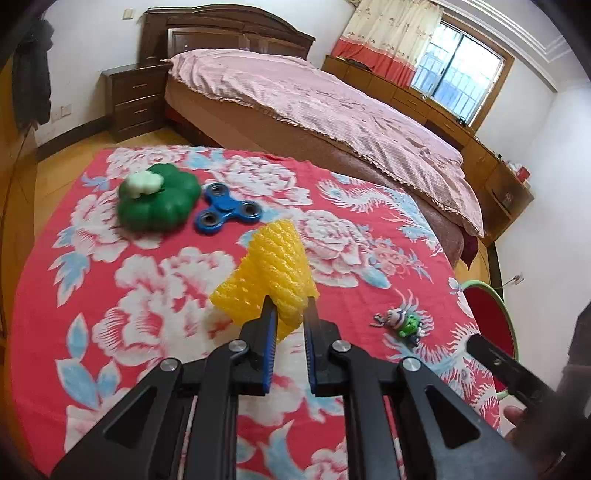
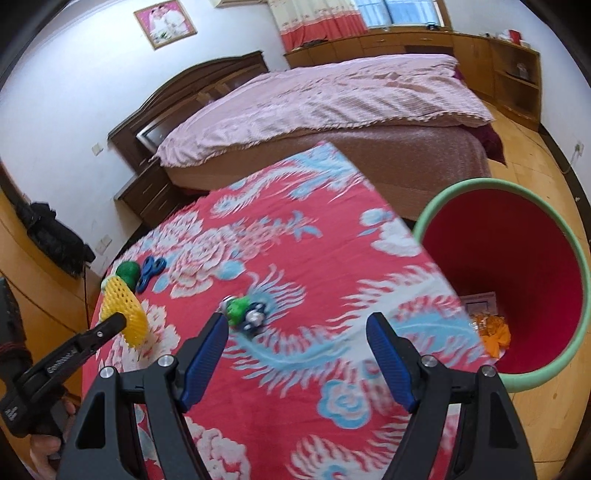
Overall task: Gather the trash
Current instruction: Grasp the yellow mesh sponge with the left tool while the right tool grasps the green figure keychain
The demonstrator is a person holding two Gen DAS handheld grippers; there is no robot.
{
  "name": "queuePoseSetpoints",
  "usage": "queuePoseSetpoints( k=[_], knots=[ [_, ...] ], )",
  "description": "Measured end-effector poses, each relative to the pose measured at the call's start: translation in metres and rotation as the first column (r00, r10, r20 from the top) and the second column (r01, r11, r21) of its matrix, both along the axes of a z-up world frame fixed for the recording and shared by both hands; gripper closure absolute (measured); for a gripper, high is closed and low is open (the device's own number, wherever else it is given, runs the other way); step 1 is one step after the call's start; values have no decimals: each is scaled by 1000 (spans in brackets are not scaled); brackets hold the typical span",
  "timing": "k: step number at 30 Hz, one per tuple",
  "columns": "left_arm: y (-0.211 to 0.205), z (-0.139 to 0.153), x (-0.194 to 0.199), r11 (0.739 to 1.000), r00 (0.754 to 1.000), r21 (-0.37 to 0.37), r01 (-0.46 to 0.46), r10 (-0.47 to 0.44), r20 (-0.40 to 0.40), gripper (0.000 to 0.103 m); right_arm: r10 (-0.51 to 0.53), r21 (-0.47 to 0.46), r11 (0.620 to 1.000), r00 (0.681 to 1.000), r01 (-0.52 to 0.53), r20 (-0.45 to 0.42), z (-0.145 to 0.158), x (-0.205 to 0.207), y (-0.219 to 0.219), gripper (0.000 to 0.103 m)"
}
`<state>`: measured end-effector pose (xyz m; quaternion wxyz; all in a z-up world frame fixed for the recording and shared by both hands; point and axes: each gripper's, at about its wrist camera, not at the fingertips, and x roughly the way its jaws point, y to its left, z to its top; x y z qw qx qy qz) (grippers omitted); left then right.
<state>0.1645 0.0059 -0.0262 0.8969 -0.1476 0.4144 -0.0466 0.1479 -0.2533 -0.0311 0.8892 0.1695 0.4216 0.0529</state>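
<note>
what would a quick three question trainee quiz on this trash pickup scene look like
1. True or false: the left hand-held gripper is shut on the yellow foam net.
2. What lies right beside the green toy? A) blue spinner B) spoon C) cup
3. Fill in: the bin beside the table has a red inside and a ____ rim.

Key: 1 true; 2 A, the blue spinner; 3 green.

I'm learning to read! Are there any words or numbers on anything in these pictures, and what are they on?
White lettering on the side of the left gripper, seen from the right wrist camera: too blurred to read.
Small white marks lower on the same gripper's body: too small to read.
Framed picture on the wall: no readable words.
Nothing else shows any text.
</note>
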Motion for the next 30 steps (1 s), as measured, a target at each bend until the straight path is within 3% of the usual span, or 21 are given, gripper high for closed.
queuePoseSetpoints(
  k=[5, 9, 19, 26, 30],
  knots=[
    [19, -2, -7, 999, 999, -10, -36, 36, -1, 90, 62, -38, 997, 998, -62, -24, -9, 10, 31, 24],
    [31, -3, -11, 998, 999, -23, -53, 53, -2, 90, 83, -67, 994, 995, -86, -49, -19, 21, 50, 30],
    [41, -5, -20, 996, 998, -55, -66, 67, 6, 90, 53, -174, 983, 998, -58, -34, -30, 33, 70, 36],
    [43, -6, -27, 995, 998, -80, -54, 55, 8, 90, 46, -237, 970, 999, -50, -21, -32, 32, 75, 67],
    [45, -4, -34, 995, 998, -84, -56, 58, 16, 90, 51, -236, 970, 999, -54, -20, -32, 31, 75, 67]
  ],
)
